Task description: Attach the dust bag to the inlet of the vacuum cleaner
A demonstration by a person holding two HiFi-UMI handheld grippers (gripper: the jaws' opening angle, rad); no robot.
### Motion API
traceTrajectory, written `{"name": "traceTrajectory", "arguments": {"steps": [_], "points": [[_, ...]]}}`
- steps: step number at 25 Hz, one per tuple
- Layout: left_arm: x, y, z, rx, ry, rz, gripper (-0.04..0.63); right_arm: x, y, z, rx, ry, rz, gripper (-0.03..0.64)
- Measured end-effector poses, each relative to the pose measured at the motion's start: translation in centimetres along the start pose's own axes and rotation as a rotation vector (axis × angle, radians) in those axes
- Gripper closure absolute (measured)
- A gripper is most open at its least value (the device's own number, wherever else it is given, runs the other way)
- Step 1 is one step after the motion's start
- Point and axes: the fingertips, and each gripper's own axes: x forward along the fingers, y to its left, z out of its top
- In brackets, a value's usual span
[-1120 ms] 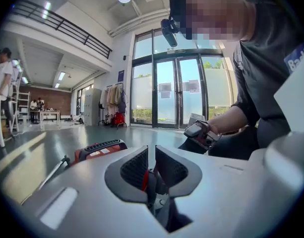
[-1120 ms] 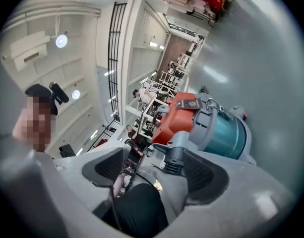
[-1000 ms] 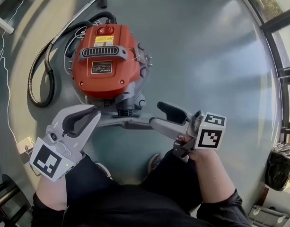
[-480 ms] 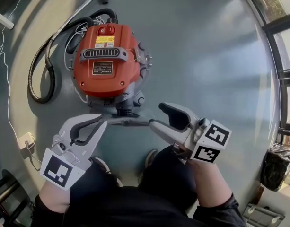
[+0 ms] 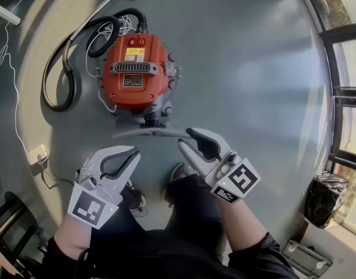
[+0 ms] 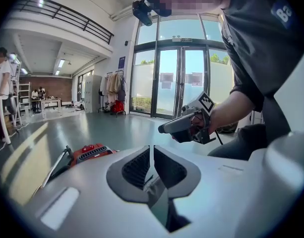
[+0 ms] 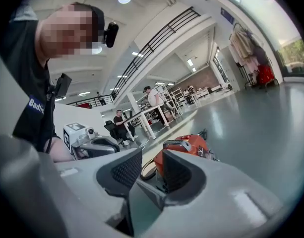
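Orange vacuum (image 5: 137,74), bystanders (image 7: 152,98) only in gripper views

The head view looks steeply down on the floor (image 5: 253,97). The left gripper view faces the glass doors (image 6: 179,83), the right gripper view the railed balcony (image 7: 161,36); both look low and nearly level. All three share the red vacuum cleaner (image 5: 137,77).

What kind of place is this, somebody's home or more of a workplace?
Most likely a workplace, perhaps a large open lab or workshop hall: tall glass double doors, a black-railed upper balcony, and people at long white tables.
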Motion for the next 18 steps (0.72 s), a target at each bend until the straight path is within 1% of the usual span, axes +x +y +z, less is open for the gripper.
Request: {"name": "traceTrajectory", "arguments": {"steps": [2,5,9,13,18], "points": [[-0.9,-0.4,1.6,0.002,0.007,-0.001,0.552,-0.4,1.7,0.8,-0.024,0.01,0.002,0.502],[-2.6,-0.8,3.9,0.033,0.034,0.001,0.552,-0.7,4.3,2.2,-0.038,0.01,0.007,0.511],[-4.7,-2.4,7.0,0.024,0.055,0.004,0.552,-2.1,8.1,5.2,-0.084,-0.002,0.024,0.522],[-7.2,-3.7,10.9,0.023,0.071,0.009,0.552,-3.9,11.0,7.8,-0.093,0.03,0.018,0.543],[-10.8,-5.7,15.8,0.005,0.088,0.008,0.552,-6.2,15.3,12.5,-0.065,0.016,0.017,0.546]]}}
